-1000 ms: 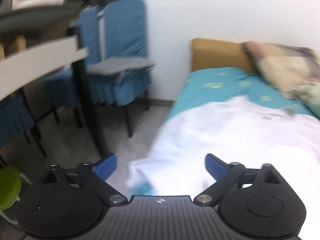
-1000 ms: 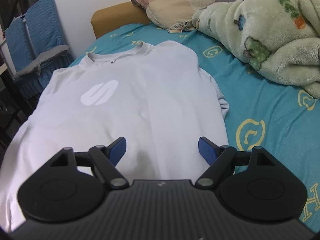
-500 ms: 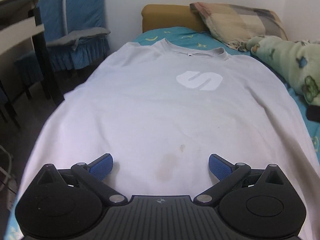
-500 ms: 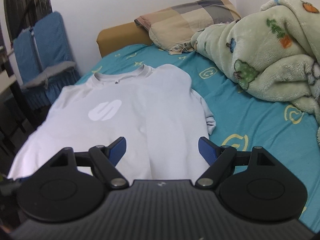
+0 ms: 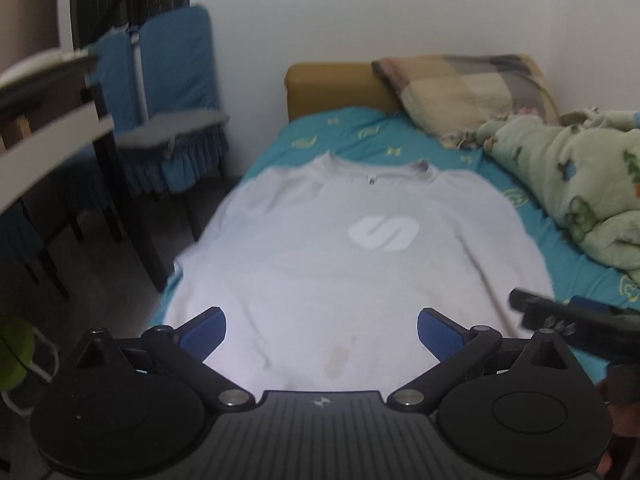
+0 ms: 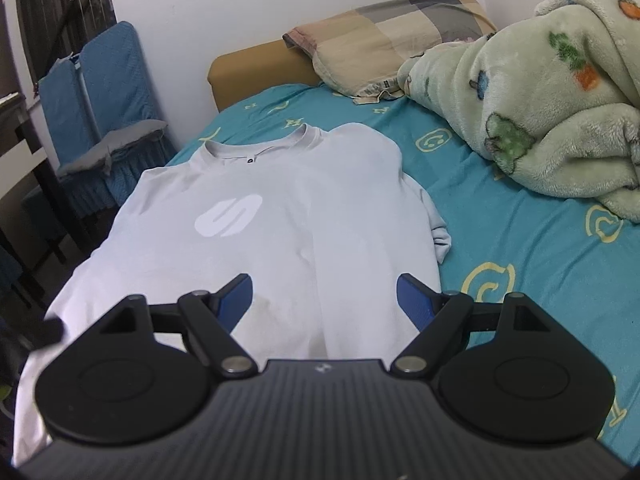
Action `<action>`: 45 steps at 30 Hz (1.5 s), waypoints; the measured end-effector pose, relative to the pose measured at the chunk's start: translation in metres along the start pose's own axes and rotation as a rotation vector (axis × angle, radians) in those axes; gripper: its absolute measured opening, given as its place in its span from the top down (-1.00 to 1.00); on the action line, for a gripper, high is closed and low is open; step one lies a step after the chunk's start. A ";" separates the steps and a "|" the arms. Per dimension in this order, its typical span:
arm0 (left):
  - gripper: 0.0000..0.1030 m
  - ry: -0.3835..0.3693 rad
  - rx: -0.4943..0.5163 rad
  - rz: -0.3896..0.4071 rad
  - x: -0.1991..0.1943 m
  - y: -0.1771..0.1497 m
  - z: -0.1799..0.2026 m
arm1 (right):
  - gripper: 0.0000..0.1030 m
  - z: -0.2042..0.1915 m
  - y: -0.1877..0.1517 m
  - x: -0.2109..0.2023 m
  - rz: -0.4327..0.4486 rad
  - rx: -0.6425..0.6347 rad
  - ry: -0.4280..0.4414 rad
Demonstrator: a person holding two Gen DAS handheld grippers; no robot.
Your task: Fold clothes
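white shirt flat on the bed, both claws spread above its hem

the white t-shirt [image 6: 280, 232] lies face up on the teal bed sheet [image 6: 520, 248], collar toward the headboard at 12 o'clock and hem toward the cameras at 6 o'clock. its logo [image 6: 228, 215] shows, and a faint stain [image 5: 338, 360] sits near the hem. the sleeve at 3 o'clock looks tucked partly under the body, with a bunched edge poking out onto the sheet; the side at 9 o'clock drapes toward the edge of the bed, close to the blue chair [image 5: 160, 92]. a green blanket [image 6: 540, 100] is heaped at 2 o'clock, near the shirt but apart from it, and a pillow [image 6: 384, 32] rests at 12 o'clock.

the left gripper [image 5: 322, 330] hovers over the hem with its fingers spread wide and nothing between them. the right gripper [image 6: 324, 300] does likewise, spread and empty, nearer the 3 o'clock side.

the shirt is spread, not folded into a stack, so folding is still to be done. to fold well, each claw wants to pinch one layer's edge only, at matching points on one side, lift together and carry the flap over evenly so the crease runs straight from 12 to 6 o'clock. the bunched sleeve is best smoothed before it gets trapped, and the draping side may slide off if tugged.
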State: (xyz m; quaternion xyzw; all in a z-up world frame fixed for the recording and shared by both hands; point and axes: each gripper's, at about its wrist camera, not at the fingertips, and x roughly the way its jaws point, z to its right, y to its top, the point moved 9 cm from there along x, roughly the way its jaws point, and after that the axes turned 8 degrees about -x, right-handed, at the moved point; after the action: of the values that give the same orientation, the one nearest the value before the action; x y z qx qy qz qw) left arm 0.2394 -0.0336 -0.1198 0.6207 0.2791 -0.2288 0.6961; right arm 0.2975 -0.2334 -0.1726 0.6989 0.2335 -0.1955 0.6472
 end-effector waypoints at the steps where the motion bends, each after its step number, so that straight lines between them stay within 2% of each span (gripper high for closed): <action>1: -1.00 -0.013 0.005 0.000 -0.008 0.002 0.004 | -0.57 0.000 0.000 -0.001 -0.004 -0.003 -0.004; 5: -1.00 -0.064 0.026 -0.003 -0.040 0.010 0.020 | -0.57 0.006 0.001 0.001 -0.015 0.026 -0.022; 9: -1.00 -0.120 0.050 -0.075 -0.043 -0.003 0.032 | -0.57 0.011 -0.002 0.007 -0.043 0.066 -0.032; 14: -1.00 -0.118 0.060 -0.131 -0.042 -0.017 0.033 | -0.57 0.008 -0.007 0.009 -0.062 0.065 -0.024; 27: -1.00 -0.098 0.039 -0.156 -0.038 -0.014 0.023 | -0.57 0.010 -0.012 0.013 -0.079 0.046 -0.050; 32: -1.00 -0.045 0.014 -0.145 -0.010 -0.018 0.004 | -0.57 0.019 -0.011 0.016 -0.060 0.043 -0.071; 37: -1.00 0.008 -0.010 -0.135 0.017 -0.022 -0.016 | -0.57 0.051 0.010 0.027 0.011 0.113 -0.115; 40: -1.00 0.040 -0.026 -0.129 0.033 -0.025 -0.027 | -0.56 0.080 0.025 0.051 0.056 0.216 -0.145; 42: -0.99 0.038 -0.060 -0.149 0.044 -0.032 -0.033 | -0.57 0.099 0.028 0.074 0.075 0.324 -0.123; 45: -0.99 0.034 -0.110 -0.178 0.061 -0.041 -0.040 | -0.53 0.112 0.025 0.108 0.067 0.385 -0.100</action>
State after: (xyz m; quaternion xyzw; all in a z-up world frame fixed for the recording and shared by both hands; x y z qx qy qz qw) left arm 0.2529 0.0028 -0.1945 0.5583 0.3570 -0.2633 0.7011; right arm 0.4031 -0.3387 -0.2244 0.8067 0.1359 -0.2491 0.5183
